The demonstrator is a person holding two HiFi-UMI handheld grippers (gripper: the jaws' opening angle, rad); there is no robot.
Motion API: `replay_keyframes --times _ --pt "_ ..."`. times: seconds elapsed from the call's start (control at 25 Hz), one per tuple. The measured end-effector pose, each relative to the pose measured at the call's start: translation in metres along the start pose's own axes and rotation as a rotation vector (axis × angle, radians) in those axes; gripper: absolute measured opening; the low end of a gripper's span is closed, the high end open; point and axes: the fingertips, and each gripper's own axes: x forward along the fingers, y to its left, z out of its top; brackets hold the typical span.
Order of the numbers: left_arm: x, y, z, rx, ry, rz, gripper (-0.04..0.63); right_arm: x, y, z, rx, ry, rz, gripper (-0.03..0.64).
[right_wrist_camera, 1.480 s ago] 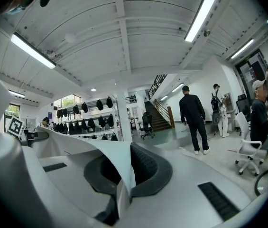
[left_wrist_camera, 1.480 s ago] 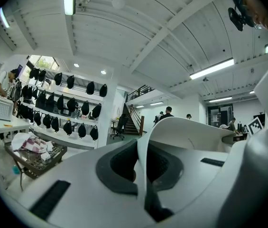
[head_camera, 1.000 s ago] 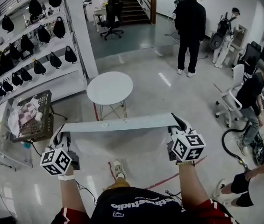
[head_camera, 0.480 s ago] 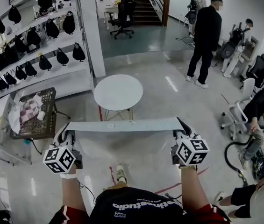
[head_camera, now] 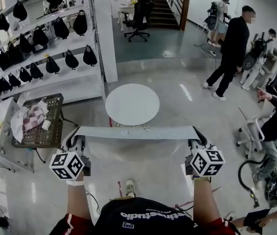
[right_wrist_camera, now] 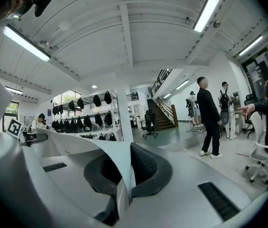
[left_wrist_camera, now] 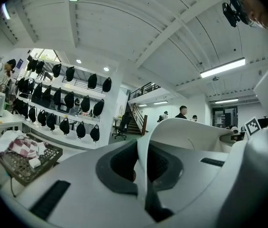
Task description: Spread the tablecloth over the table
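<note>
Walked right up on the round table [head_camera: 132,104] since a second back: bigger in the head view now, dead at 12 o'clock, just past the held edge of the tablecloth [head_camera: 136,132], with the person in black [head_camera: 234,45] drifted out toward 2 o'clock and the wire basket [head_camera: 37,126] pulled in close at 9 o'clock. Same hold as before though: left gripper [head_camera: 74,142] clamped shut on the left corner, right gripper [head_camera: 197,137] clamped shut on the right corner, only a thin fold pinched on each side, and the edge stretched into a flat pale strip between them. Still carried out in front, nothing on the tabletop yet. Plenty to mess up from here. Easy to lose a corner on the throw with that little fabric in the pinch, then half the cloth on the floor. Could also land lopsided on such a small round top by flicking from off to one side instead of squaring up at 12 first. Worth watching the shoe [head_camera: 129,186] at 6 o'clock too, since treading on any hanging part would yank the cloth free. Can't tell how low the rest hangs, so no calling that one. Also a fair chance of clipping that basket at 9 with a wide left swing.
</note>
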Motion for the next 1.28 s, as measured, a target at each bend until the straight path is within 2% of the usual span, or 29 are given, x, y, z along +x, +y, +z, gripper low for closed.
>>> replay_keyframes --times 0.56,0.84,1.28 --pt "0.101 0.069 0.032 -0.006 -0.005 -0.005 0.018 0.123 0.018 0.034 -0.021 -0.007 0.003 0.029" --pt "0.158 0.102 0.044 0.004 0.002 -0.028 0.018 0.182 0.022 0.037 -0.005 -0.010 -0.028 0.029" --pt "0.194 0.121 0.038 -0.023 -0.005 -0.048 0.018 0.214 0.021 0.039 -0.019 0.013 -0.055 0.029"
